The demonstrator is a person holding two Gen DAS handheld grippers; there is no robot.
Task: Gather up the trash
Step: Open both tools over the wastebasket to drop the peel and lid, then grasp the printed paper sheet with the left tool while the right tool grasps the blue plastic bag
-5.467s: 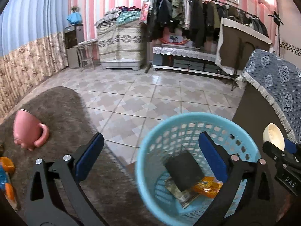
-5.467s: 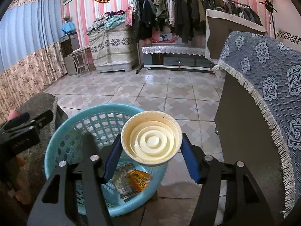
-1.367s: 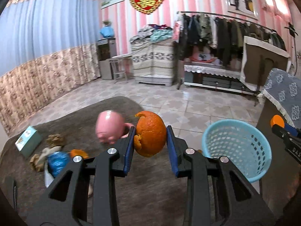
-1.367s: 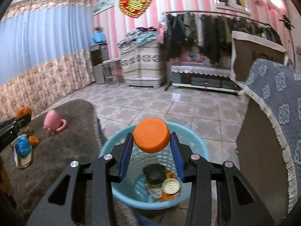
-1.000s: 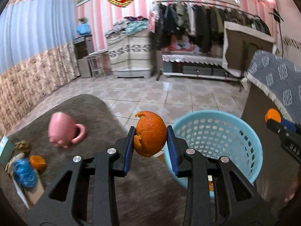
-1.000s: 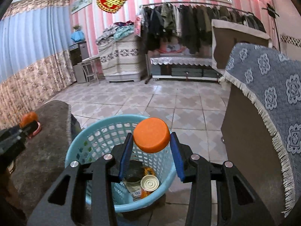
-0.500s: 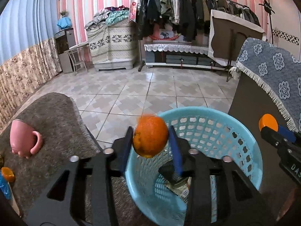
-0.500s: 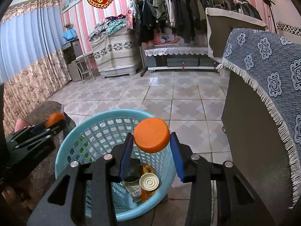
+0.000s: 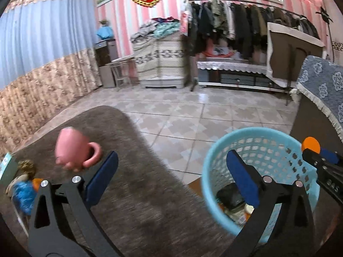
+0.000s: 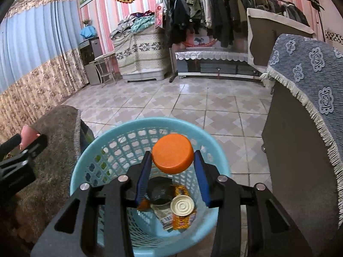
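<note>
One basket (image 10: 120,150), one orange cap (image 10: 172,156), one pink mug (image 9: 74,147), two tongs (image 9: 171,180) (image 10: 172,167).

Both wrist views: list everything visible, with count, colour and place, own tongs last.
Perforated plastic basket: one, light blue, on the floor beside the rug.
Round orange cap: one, held over the basket.
Round metal can lid: one, pale, inside the basket.
Dark container: one, black, inside the basket.
Printed wrappers: several, orange and white, basket bottom.
Ceramic mug: one, pink, overturned on the rug.
Shaggy rug: one, brown.
Crumpled blue scrap: one, rug's left edge.
Left tongs: open, empty.
Right tongs: clamping the cap.
</note>
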